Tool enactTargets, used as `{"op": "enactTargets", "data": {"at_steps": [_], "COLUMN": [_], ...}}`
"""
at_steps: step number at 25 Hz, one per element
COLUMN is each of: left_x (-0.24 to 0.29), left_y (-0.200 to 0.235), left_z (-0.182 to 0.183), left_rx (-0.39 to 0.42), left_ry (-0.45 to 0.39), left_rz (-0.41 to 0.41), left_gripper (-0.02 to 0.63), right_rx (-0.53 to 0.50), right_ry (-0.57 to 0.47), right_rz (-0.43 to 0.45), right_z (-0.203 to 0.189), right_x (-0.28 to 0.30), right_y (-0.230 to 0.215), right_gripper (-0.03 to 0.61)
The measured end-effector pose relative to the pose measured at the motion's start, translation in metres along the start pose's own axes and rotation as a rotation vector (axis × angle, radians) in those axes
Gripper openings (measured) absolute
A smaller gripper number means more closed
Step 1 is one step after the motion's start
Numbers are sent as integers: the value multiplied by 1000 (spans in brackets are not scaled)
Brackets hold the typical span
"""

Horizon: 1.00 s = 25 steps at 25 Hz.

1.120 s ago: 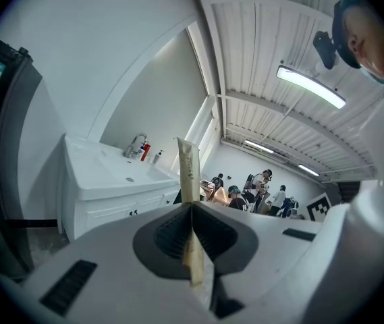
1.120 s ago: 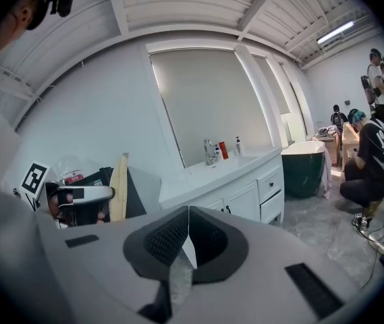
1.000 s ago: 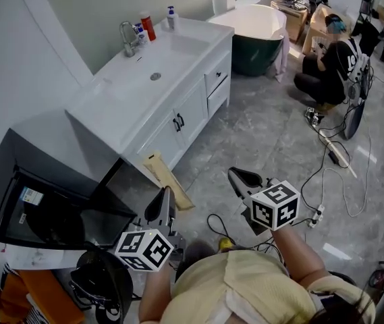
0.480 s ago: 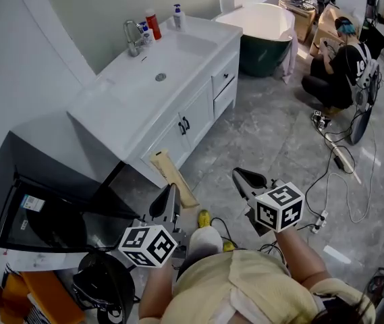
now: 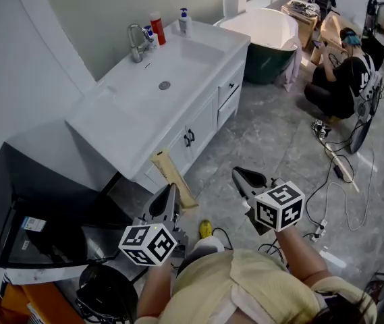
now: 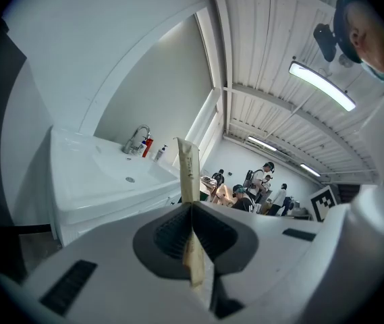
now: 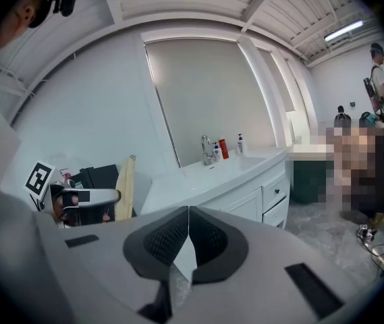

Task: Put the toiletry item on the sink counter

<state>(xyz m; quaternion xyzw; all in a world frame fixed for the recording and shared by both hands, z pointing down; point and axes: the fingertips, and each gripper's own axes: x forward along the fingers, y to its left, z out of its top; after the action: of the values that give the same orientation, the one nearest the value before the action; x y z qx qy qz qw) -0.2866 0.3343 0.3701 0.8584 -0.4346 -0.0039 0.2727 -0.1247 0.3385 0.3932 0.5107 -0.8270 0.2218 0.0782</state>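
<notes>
A long flat tan toiletry tube sticks up from my left gripper, which is shut on its lower part. In the left gripper view the tube rises from the closed jaws of the left gripper in front of the white sink counter. In the head view the counter lies ahead to the left, well away from both grippers. My right gripper is shut and holds nothing I can make out. The right gripper view shows the right gripper closed, with the tube at left.
A faucet, a red bottle and a pump bottle stand at the counter's back. A black box sits left of the cabinet. A bathtub, a crouching person and floor cables are to the right.
The sink counter has shifted nearer and lower in the head view. Both grippers keep their places in the frame and stay shut. The tube is still held.
</notes>
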Motion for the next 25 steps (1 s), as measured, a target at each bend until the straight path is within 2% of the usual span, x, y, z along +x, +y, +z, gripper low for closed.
{"op": "enactTargets", "data": {"at_steps": [16, 25], "left_x": [53, 78], "left_y": [67, 87], "left_z": [49, 65], "left_rx": [38, 37], "left_ry": [36, 41], "left_rz": [-25, -55], "left_gripper": [41, 41], "right_rx": [13, 9], "right_ry": [-2, -10], "right_rz": [-17, -42], "right_z": [42, 57], "right_x": [106, 131], "right_y": [-8, -13], "right_gripper": [26, 26]}}
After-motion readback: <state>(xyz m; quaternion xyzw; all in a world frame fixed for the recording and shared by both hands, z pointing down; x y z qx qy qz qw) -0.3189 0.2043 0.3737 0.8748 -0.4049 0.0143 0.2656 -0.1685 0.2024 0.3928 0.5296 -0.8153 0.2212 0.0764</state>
